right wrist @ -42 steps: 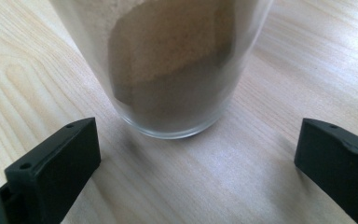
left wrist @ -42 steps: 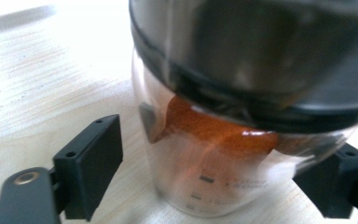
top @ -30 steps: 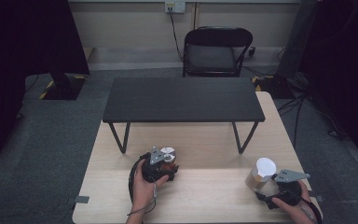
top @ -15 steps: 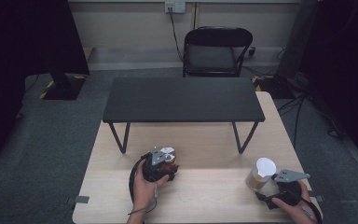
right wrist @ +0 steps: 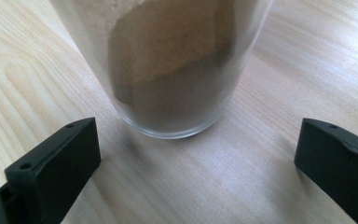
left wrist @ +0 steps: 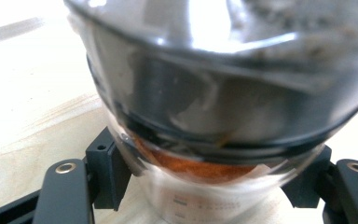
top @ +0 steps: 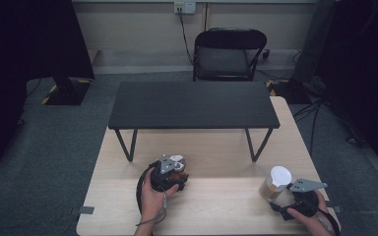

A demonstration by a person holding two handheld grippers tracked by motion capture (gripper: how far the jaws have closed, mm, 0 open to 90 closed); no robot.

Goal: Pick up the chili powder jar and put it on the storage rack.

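1. My left hand [top: 153,192] comes in from the near edge and wraps the left hand-held gripper [top: 173,169], which points away from me.
2. Its jaws have just been closing and now clamp a jar [left wrist: 223,121] between the pads.
3. My right hand [top: 309,216] holds the right hand-held gripper [top: 281,194] low by the right edge.
4. Its jaws stand wide apart, gripping nothing.

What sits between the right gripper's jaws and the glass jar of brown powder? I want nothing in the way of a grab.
Nothing: in the right gripper view, bare wooden table lies between the open right gripper and the jar.
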